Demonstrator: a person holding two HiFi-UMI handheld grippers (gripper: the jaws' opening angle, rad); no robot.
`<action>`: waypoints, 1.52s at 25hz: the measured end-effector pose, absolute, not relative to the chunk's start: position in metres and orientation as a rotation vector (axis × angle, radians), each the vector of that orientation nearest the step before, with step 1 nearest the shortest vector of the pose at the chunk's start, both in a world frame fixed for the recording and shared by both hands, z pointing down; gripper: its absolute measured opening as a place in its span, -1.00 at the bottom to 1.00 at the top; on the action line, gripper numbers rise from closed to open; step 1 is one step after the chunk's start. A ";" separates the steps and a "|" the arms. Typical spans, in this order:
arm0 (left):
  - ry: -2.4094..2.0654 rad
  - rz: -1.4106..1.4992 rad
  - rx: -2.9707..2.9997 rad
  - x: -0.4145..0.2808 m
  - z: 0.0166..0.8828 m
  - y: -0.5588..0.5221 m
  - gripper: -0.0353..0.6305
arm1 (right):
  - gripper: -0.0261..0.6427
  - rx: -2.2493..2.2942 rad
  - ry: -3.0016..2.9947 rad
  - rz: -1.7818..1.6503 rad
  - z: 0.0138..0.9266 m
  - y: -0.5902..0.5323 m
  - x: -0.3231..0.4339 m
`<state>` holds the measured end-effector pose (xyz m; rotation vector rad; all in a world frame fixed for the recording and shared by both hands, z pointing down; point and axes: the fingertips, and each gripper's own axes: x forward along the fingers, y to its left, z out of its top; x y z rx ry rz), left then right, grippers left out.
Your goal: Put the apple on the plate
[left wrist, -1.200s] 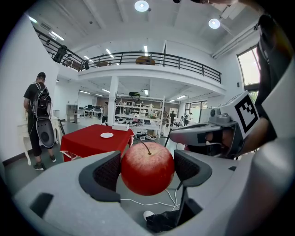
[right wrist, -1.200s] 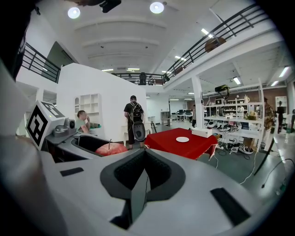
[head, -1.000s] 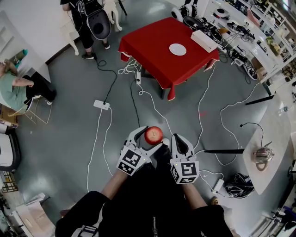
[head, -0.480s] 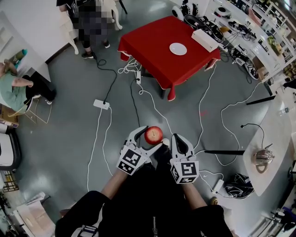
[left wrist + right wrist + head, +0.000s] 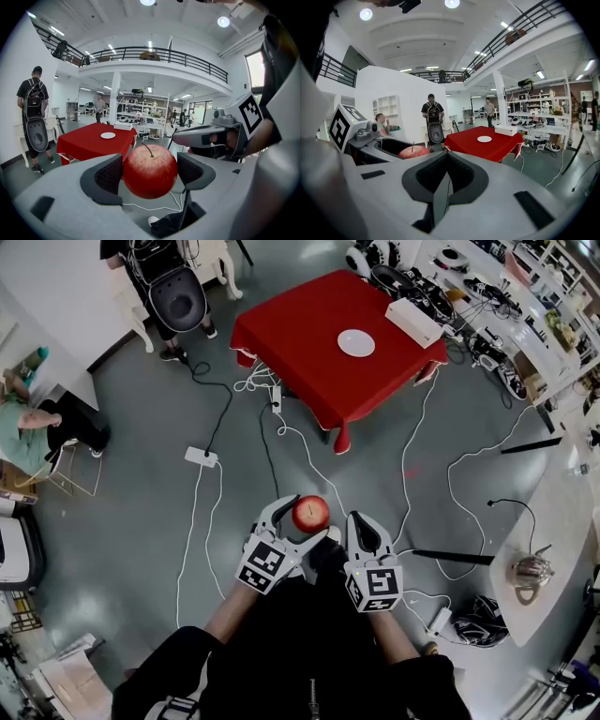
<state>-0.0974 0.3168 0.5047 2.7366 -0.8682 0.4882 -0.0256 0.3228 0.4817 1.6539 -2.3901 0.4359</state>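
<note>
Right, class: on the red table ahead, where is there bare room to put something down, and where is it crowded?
The red table is bare across its whole left half, from the plate to the left corner, and along the front edge. The plate itself is empty. It is tight on the right, between plate and white box.
</note>
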 end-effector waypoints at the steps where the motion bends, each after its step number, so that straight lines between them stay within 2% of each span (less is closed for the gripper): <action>1: -0.869 0.492 2.734 -0.094 0.504 0.309 0.21 | -0.89 1.651 -2.390 0.440 0.481 0.315 -0.022; 20: -0.977 0.535 2.710 -0.015 0.483 0.161 0.21 | -0.89 1.576 -2.431 0.434 0.464 0.180 0.071; 31: -0.961 0.534 2.723 0.008 0.488 0.099 0.21 | -0.89 1.616 -2.429 0.437 0.470 0.123 0.093; 38: -0.932 0.521 2.742 0.018 0.494 0.011 0.21 | -0.89 1.628 -2.411 0.417 0.473 0.038 0.096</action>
